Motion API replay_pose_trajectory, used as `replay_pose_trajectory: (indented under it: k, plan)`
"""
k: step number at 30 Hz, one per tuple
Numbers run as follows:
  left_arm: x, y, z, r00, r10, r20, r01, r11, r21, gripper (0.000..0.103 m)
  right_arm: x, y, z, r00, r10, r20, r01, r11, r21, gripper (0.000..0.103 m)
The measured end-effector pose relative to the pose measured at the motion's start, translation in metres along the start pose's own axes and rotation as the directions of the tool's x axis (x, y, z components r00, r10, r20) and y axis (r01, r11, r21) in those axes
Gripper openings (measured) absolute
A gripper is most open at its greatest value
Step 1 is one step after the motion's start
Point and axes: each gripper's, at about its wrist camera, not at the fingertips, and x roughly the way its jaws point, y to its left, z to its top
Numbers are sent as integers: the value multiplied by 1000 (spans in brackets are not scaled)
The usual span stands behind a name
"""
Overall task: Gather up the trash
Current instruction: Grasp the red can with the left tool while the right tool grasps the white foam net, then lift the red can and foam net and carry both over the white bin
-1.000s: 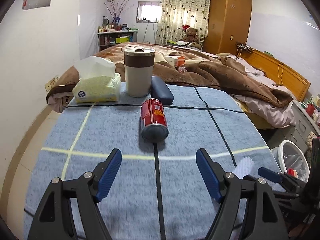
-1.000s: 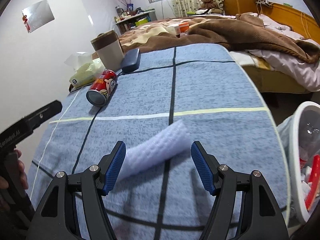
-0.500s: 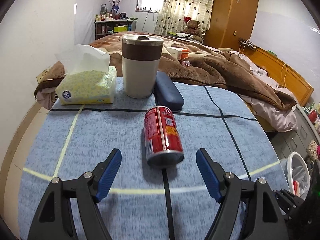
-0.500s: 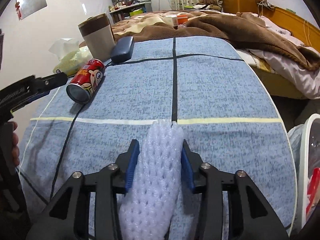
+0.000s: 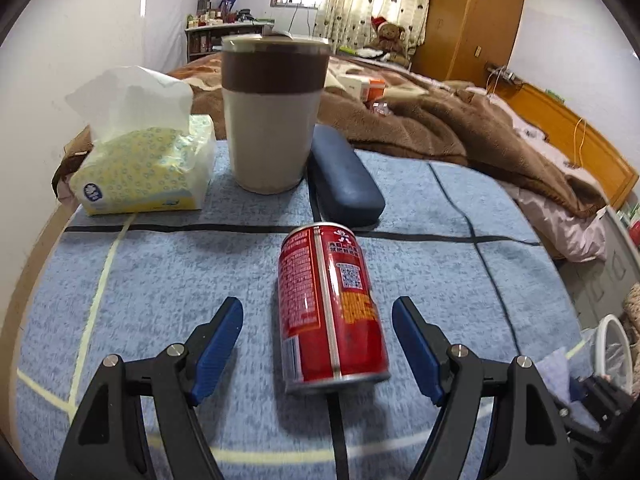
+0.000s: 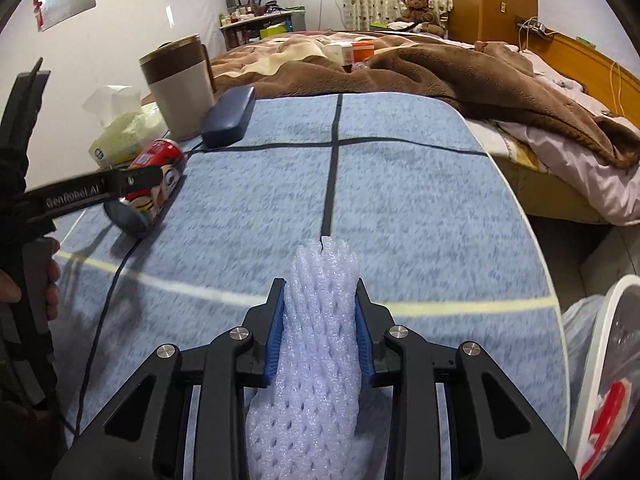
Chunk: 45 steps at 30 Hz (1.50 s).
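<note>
A red drink can (image 5: 330, 304) lies on its side on the blue checked tablecloth (image 5: 160, 272). My left gripper (image 5: 318, 344) is open, with the can's near end between its blue fingers, not touching. The can also shows in the right wrist view (image 6: 154, 184), partly behind the left gripper's arm. My right gripper (image 6: 320, 320) is shut on a white foam net sleeve (image 6: 320, 320), held over the table's near edge. A white bin (image 6: 600, 360) with a clear liner stands at the right, below the table edge; it also shows in the left wrist view (image 5: 614, 352).
A beige and brown tumbler (image 5: 274, 116), a dark blue glasses case (image 5: 344, 180) and a yellow tissue pack (image 5: 144, 164) stand at the table's far side. A bed with a brown blanket (image 5: 460, 128) lies beyond. The bin holds some red trash (image 6: 608, 404).
My left gripper moved forward until the can lay between its open fingers. My right gripper closed on the foam net sleeve and lifted it slightly.
</note>
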Motion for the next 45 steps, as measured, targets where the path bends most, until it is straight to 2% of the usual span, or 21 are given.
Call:
replay_pose_trajectory:
  k: [3,6,8,24,38,45]
  plan:
    - [9,-1,1,1000,6,-12,-6,1000,-4,78,3,-2,4,1000,-2,4,2,1000,-7,32]
    - [14,0,1,1000,-2,-25,2,1000,-20,69,5,-4,5,1000,6,5,-6,1000,-6,32]
    - [15,-1,0,1000,-5,-27,5,1000,-12,57,5,-5,5,1000,15,4,-15,1000,-2,32]
    - [-16,-23,-16,1000,13,8,-13,1000,25,55,-13,-15,1,999,19,31,-20,1000,22,32]
    - [-60,-63,-44,999,-32,37,30,998,62,55,-51,-34,-12,996,16,86,-21,998,56,32]
    - [-86,-96,-52,993,-88,73,80,991,104,55,-78,-53,-18,991,-6,133,-6,996,85,32]
